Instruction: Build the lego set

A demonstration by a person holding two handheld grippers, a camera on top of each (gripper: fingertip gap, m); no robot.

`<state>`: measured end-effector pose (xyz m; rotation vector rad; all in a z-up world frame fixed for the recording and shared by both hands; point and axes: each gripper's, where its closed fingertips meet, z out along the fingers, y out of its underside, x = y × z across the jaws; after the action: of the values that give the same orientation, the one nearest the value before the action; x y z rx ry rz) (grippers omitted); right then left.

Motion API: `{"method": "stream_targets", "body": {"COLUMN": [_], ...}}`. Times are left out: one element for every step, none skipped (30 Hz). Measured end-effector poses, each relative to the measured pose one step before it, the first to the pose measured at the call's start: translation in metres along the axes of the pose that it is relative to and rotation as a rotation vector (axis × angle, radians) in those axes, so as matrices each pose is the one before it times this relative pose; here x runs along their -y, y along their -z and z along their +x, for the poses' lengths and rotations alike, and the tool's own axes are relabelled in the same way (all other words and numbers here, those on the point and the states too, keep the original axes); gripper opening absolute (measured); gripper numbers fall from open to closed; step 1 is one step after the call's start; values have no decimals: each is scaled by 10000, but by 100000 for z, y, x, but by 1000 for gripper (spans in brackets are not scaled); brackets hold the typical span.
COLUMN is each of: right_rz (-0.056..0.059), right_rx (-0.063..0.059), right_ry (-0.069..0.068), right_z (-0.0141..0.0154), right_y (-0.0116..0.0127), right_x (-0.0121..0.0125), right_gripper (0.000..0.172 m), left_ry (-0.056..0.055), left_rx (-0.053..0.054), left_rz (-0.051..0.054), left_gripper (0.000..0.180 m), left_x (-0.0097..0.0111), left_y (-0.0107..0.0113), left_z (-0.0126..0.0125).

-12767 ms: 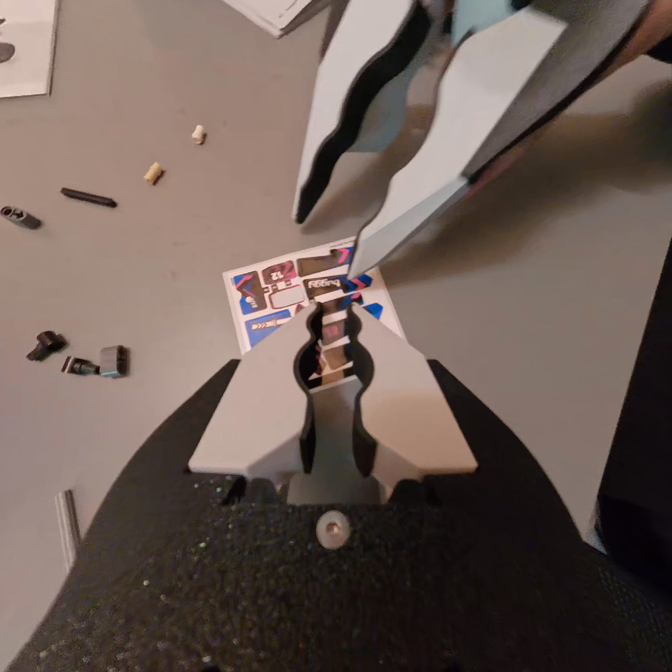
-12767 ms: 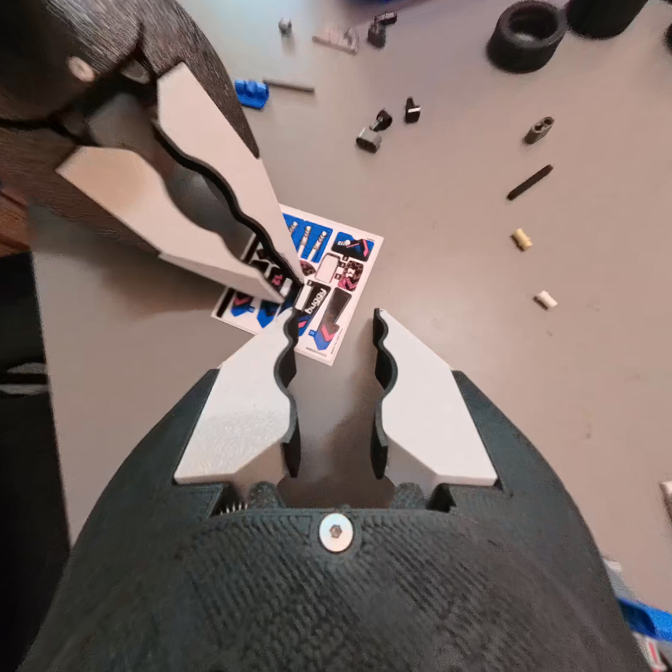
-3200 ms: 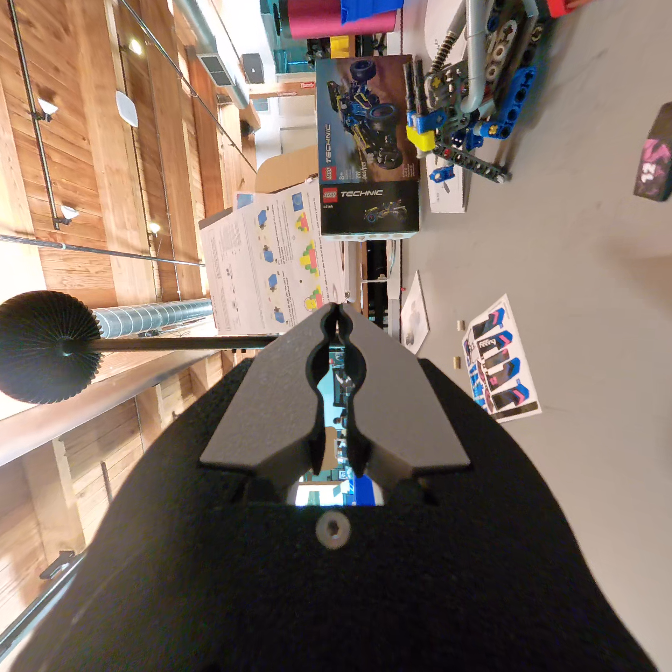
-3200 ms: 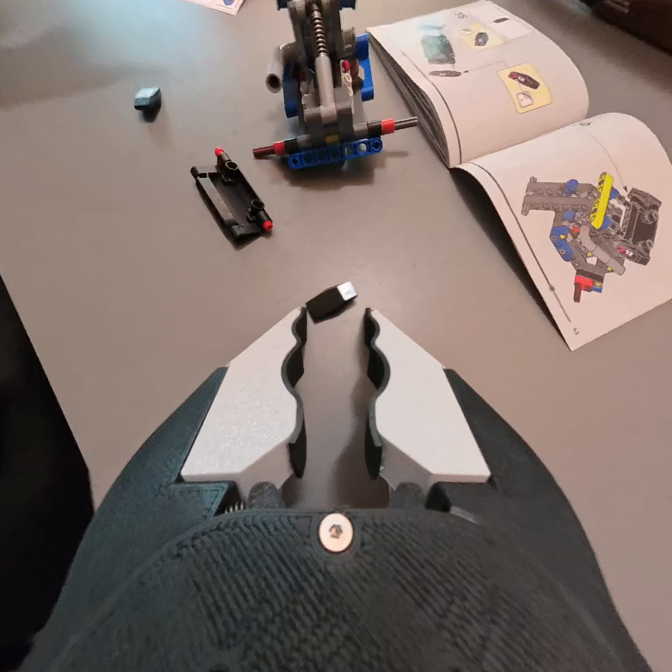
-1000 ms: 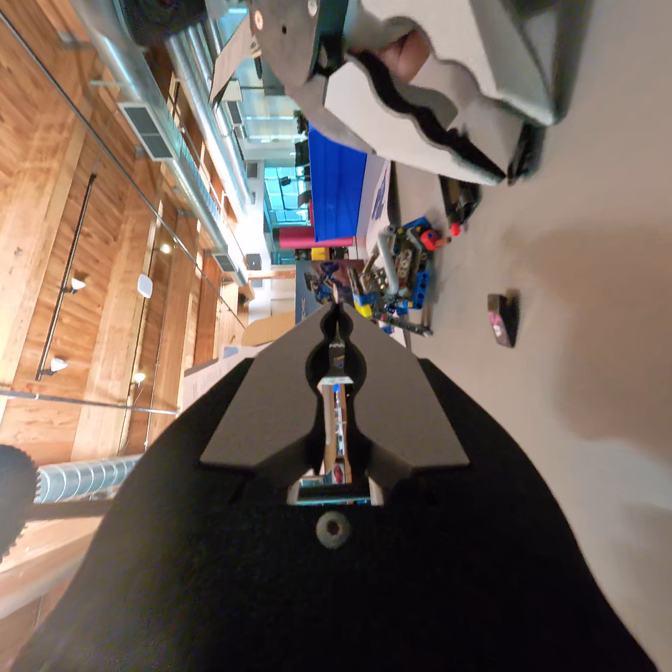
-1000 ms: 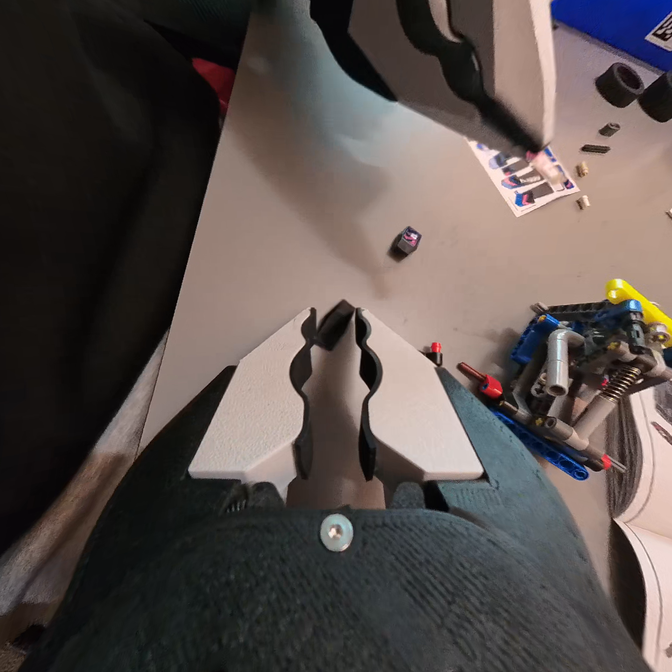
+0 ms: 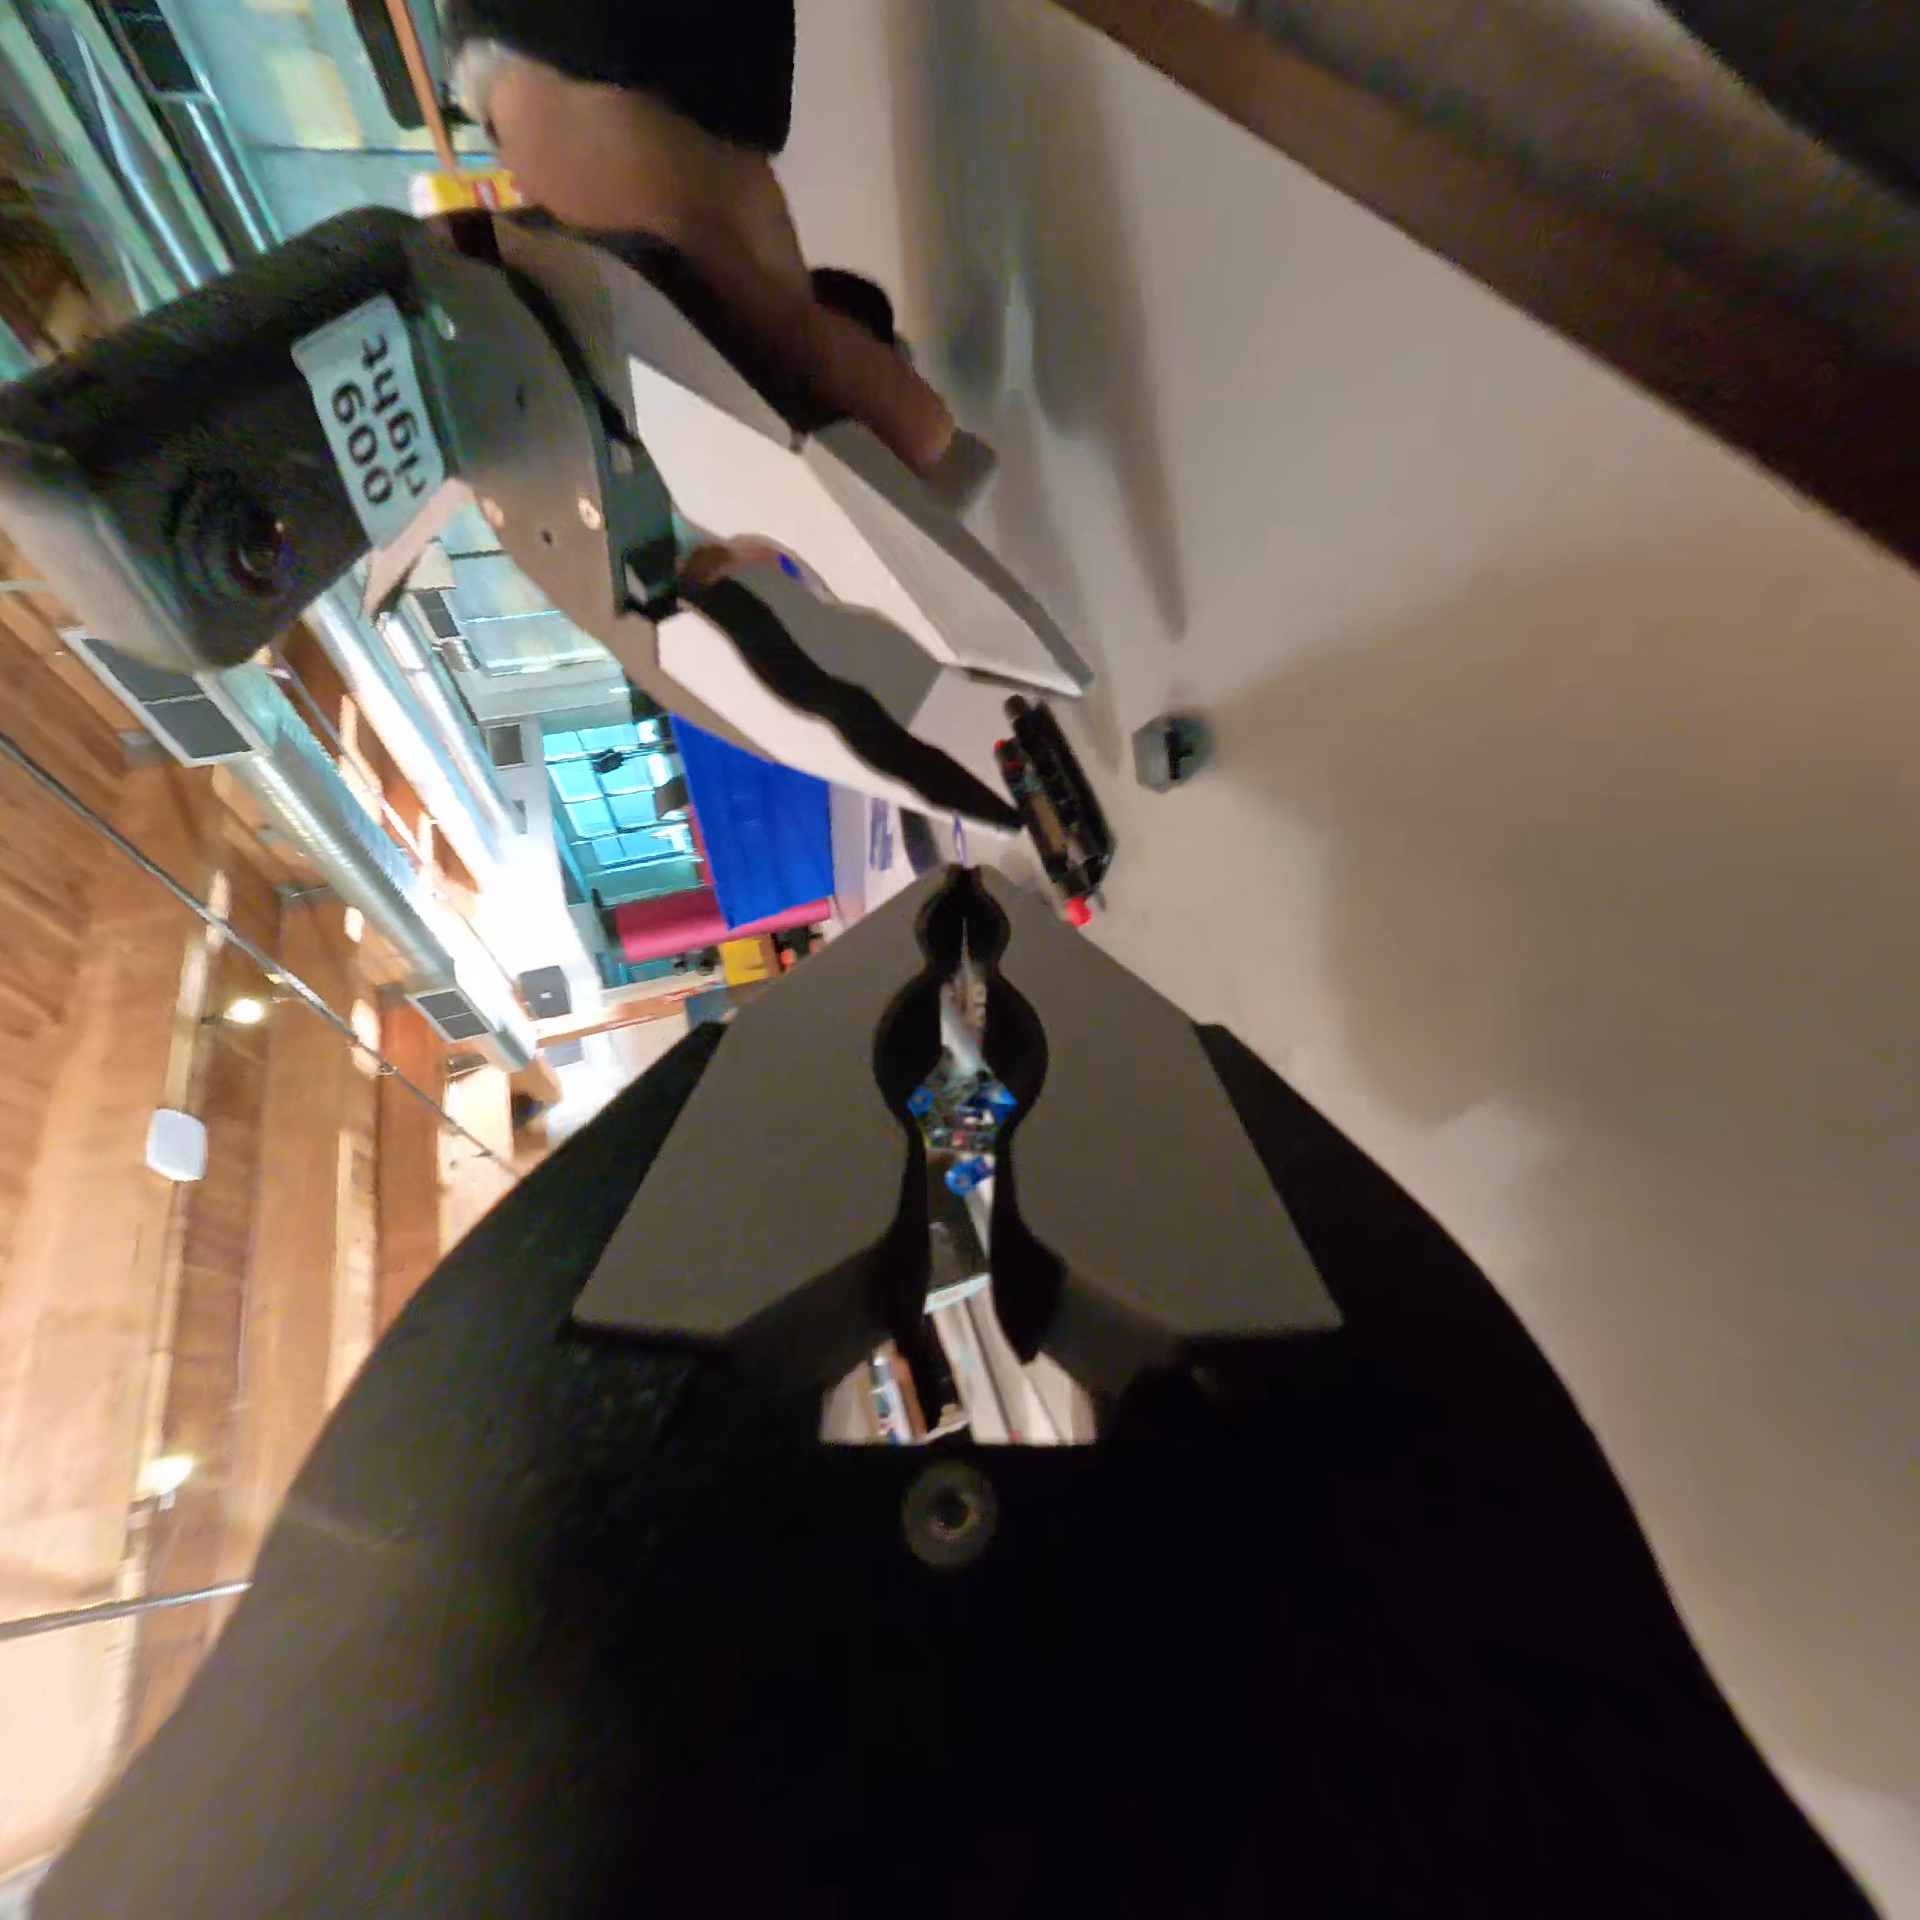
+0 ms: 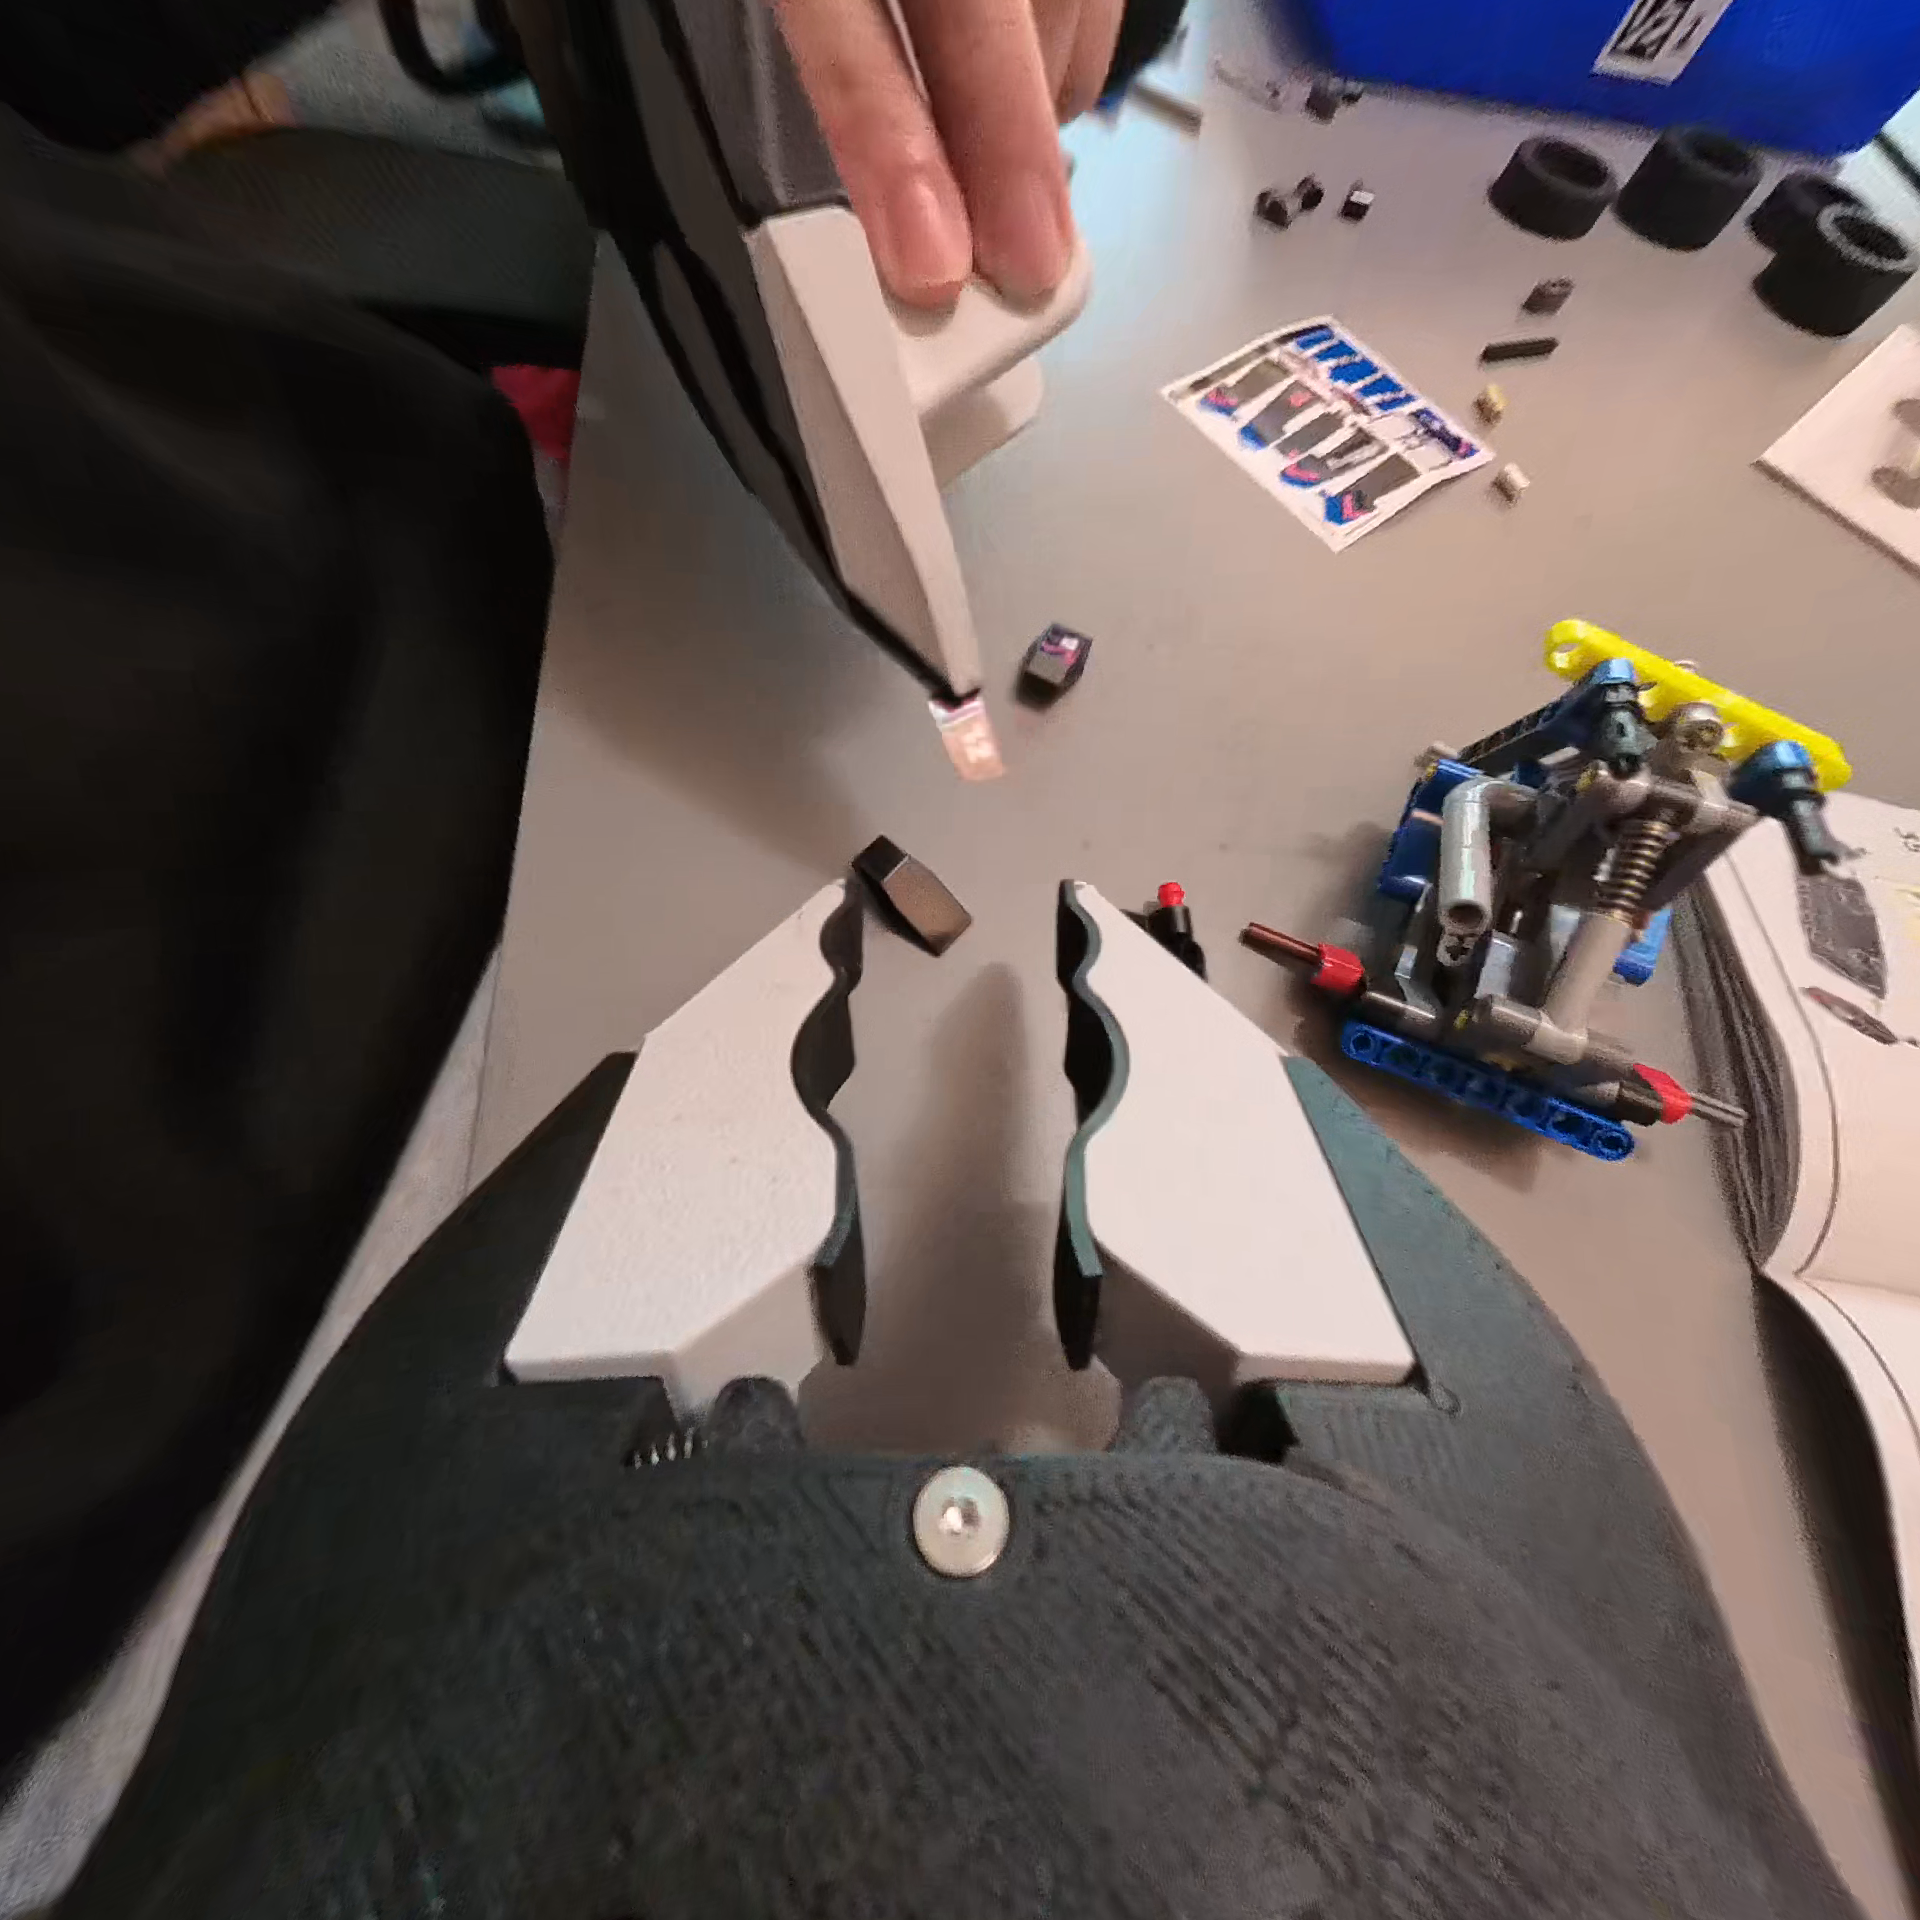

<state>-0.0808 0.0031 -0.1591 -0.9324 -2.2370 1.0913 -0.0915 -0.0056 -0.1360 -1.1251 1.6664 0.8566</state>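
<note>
My right gripper (image 8: 956,891) is open just above the grey table (image 8: 727,644). A small black sloped brick (image 8: 912,896) lies loose at its left fingertip (image 8: 831,904), and the pads do not press on it. My left gripper (image 8: 948,691) is shut on a small pinkish sticker (image 8: 966,743) and hangs it a little beyond that brick. In the left wrist view, my left gripper (image 7: 961,878) has its tips closed. My right gripper (image 7: 1044,753) shows there with jaws apart, the brick (image 7: 1169,748) beside it.
A second black brick bearing a sticker (image 8: 1055,665) lies behind. A black panel with red pins (image 8: 1179,925) sits by my right finger. A partly built blue and grey model (image 8: 1558,935), an open manual (image 8: 1849,1039), a sticker sheet (image 8: 1330,426) and black tyres (image 8: 1662,187) lie right. The table edge runs along the left.
My right gripper's jaws have opened and let go of the black brick, which now lies at the left fingertip. My left gripper has come closer with the sticker.
</note>
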Motion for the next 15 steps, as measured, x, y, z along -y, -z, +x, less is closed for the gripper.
{"method": "stream_targets", "body": {"right_rz": [-214,-139,-100,-111,-144,-178,51,-81,-5,-32,-31,-7,22,31,27], "right_rx": [141,145,133,0,23,83,17,-98,-164,-128,-75,-49,-174,-218,-47], "right_ry": [133,92,48,16,22,25,-78,-57,-123,-162,-136,30,152,113,21], "right_z": [-5,-83,-126,47,-26,-179,-79,88,151,60,-40,-120,60,180,-4], "right_y": [-324,-369,-380,-364,-338,-237,-66,-84,-21,-37,-48,-34,17,67,81], "right_x": [-212,-110,-67,-123,-210,-237,177,-84,39,-7,24,39,23,9,11], "right_gripper": [37,37,37,37,36,32,26,25,24,23,21,19,20,24,30], "left_ry": [128,-34,-89,2,109,98,16,-46,-66,-25,40,13,-61,-121,-184], "left_rx": [-170,-100,-119,-170,-152,-96,-119,-72,-62,-121,-71,25,2,-37,15], "left_rz": [7,-50,-45,3,27,54,44,-3,7,26,39,98,102,23,-30], "left_gripper": [0,0,0,0,0,0,0,0,0,0,0,0,0,0,0], "left_x": [142,-1,-36,-38,6,52,78,51,70,94,85,131,115,-35,-132], "left_y": [-39,-13,-7,-26,-39,-49,-60,-66,-65,-56,-42,-10,-23,-80,-109], "left_z": [222,116,152,230,205,144,207,146,120,186,84,-41,2,60,-22]}}
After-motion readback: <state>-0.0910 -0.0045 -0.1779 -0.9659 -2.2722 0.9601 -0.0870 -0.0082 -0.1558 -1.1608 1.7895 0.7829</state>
